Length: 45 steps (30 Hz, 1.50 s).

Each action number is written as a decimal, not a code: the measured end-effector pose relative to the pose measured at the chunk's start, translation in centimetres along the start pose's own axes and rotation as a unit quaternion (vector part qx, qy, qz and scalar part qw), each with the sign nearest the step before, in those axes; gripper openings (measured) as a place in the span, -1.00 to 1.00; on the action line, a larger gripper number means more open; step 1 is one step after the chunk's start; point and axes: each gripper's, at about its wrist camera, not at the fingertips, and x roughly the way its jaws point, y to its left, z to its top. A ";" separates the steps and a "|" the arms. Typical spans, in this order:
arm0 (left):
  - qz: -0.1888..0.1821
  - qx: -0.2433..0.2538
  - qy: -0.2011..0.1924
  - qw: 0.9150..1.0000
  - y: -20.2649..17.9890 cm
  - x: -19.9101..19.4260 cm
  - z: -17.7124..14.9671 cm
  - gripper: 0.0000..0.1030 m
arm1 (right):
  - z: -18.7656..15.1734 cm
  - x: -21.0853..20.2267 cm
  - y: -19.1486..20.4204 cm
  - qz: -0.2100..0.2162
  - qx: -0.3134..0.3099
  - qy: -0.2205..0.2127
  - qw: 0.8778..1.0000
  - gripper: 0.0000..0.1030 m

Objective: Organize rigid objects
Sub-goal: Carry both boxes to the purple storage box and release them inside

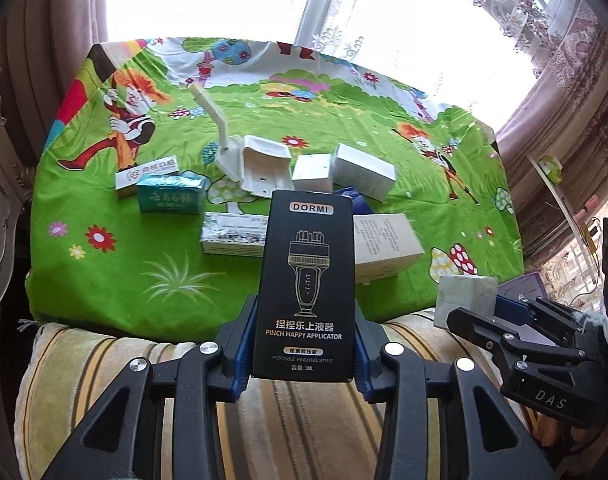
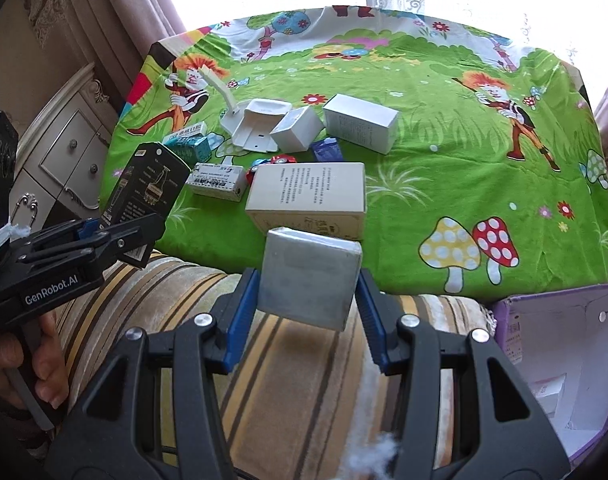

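My left gripper point(image 1: 303, 344) is shut on a tall black DORMI box point(image 1: 306, 280) and holds it upright over the striped cushion; the box also shows in the right wrist view point(image 2: 144, 184). My right gripper point(image 2: 308, 300) is shut on a small grey box point(image 2: 310, 278), held above the cushion near the table's front edge; it also shows in the left wrist view point(image 1: 466, 300). On the green cartoon tablecloth point(image 1: 104, 280) lie several boxes: a teal one point(image 1: 170, 196), a beige one point(image 2: 308, 196), white ones point(image 2: 360, 122) and a white plastic holder point(image 2: 252, 124).
A purple open box point(image 2: 564, 360) sits at the right beside the striped cushion point(image 2: 264, 380). A white drawer cabinet point(image 2: 64, 152) stands to the left of the table. Curtains and a bright window are behind. A small red toy car point(image 2: 282, 159) lies among the boxes.
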 end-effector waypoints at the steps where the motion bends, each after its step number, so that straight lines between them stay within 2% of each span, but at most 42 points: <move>1: -0.005 0.004 0.001 1.000 -0.5 0.0 -0.1 -0.20 | -0.2 -0.4 -0.5 -0.001 0.005 -0.002 1.000 0.03; 8: -0.042 0.038 0.011 0.998 -4.8 0.2 -0.6 -0.20 | -2.1 -3.0 -4.8 -0.020 0.045 -0.015 0.999 0.03; 14: -0.082 0.076 0.028 0.993 -9.3 0.7 -1.2 -0.20 | -3.8 -5.1 -9.1 -0.044 0.083 -0.023 0.995 0.03; 19: -0.119 0.108 0.040 0.986 -13.3 1.1 -1.5 -0.20 | -5.4 -6.8 -13.3 -0.070 0.126 -0.031 0.989 0.03; 26: -0.151 0.150 0.069 0.975 -18.3 2.3 -2.5 -0.20 | -7.3 -9.0 -17.9 -0.104 0.175 -0.043 0.978 0.03; 35: -0.184 0.176 0.091 0.963 -22.3 3.3 -3.3 -0.19 | -8.4 -10.9 -21.1 -0.146 0.202 -0.057 0.967 0.03; 39: -0.200 0.186 0.100 0.957 -23.7 3.5 -3.7 -0.19 | -8.7 -11.1 -21.7 -0.151 0.208 -0.059 0.965 0.03; 42: -0.211 0.188 0.108 0.953 -24.3 3.8 -3.9 -0.13 | -8.8 -11.2 -21.9 -0.153 0.211 -0.061 0.964 0.03; 45: -0.215 0.192 0.110 0.951 -24.5 3.9 -4.1 0.14 | -8.7 -11.2 -22.1 -0.153 0.213 -0.060 0.963 0.05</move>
